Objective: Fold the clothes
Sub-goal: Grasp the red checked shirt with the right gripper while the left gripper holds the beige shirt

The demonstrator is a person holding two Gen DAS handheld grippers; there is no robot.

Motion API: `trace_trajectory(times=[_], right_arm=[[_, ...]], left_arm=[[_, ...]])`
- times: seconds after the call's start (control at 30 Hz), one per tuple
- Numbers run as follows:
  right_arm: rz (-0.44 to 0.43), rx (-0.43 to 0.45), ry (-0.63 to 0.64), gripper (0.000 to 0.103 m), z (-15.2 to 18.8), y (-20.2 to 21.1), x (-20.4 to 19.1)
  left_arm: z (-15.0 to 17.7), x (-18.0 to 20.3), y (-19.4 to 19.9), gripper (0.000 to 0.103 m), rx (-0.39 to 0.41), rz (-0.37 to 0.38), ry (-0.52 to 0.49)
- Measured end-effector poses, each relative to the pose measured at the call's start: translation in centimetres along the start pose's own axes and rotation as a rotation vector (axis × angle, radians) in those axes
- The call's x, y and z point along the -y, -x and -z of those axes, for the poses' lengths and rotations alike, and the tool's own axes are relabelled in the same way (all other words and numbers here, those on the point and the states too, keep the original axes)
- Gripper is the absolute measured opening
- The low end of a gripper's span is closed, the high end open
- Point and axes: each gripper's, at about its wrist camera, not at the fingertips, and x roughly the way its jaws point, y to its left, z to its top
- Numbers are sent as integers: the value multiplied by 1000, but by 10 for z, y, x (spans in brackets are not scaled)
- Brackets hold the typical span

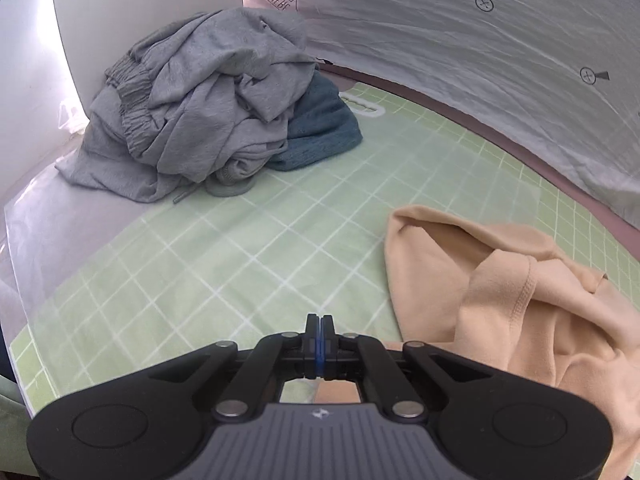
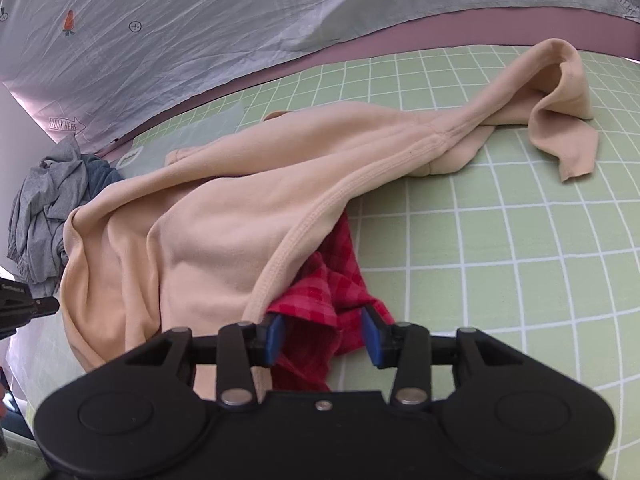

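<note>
We find nothing folded: the beige top (image 2: 224,216) lies rumpled on the green sheet (image 2: 520,240) over a red garment (image 2: 320,300), and a grey heap (image 1: 200,112) waits beyond. Our left gripper (image 1: 319,328) is closed and empty. Our right gripper (image 2: 322,336) stands parted around the red cloth, its pads not pressing.

Both wrist views look down, sharing peach garment (image 1: 500,300).
</note>
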Motion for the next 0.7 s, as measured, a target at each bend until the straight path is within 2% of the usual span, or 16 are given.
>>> trace_trajectory(times=[0.1,0.23,0.27,0.33,0.43,0.53,0.63,0.7], right_arm=[[13,-2,21,54,-3,-11,-5],[11,-34,51,55,-5,-29,-12],[4,-28,63,44,-4,-29,-14],[-31,-52,88,7,-2,-32,-15],[-13,-44,54,6,1,-26,-12],[48,-19,46,3,6,-14,-7],[108,0,35,2,10,-1,7],[148,13,23,2,13,7,18]], left_arm=[[2,5,10,1,9,32,0],[7,21,16,1,1,121,-10],[10,27,17,1,-6,140,-28],[20,44,18,1,-22,185,-87],[36,68,14,2,-60,204,-169],[52,91,-1,3,-108,190,-255],[70,107,-23,6,-173,124,-339],[74,110,-25,6,-170,107,-369]])
